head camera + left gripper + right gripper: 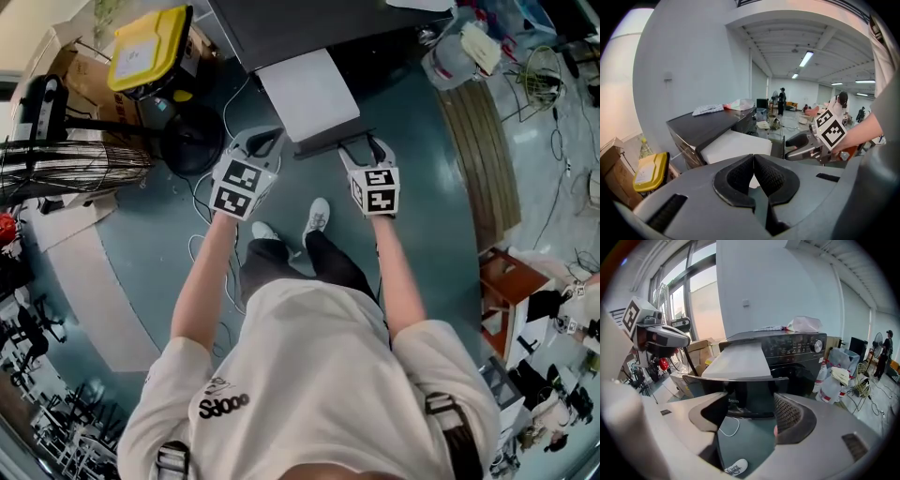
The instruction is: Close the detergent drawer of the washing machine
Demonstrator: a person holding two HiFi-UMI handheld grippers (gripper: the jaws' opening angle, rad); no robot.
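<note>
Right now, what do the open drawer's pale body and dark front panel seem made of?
Pale rectangular drawer body: probably matte white plastic; flat, even, no glare. Dark curved front panel: likely glossy smoked plastic, since it shows reflections; glass can't be ruled out.

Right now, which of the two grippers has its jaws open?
The right gripper: its jaws stand wide apart with nothing held between them. On the left gripper the jaws are pressed together, also empty.

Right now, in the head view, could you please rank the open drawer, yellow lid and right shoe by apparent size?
1. open drawer
2. yellow lid, nearly alike, so order unsure
3. right shoe, clearly smallest
</note>
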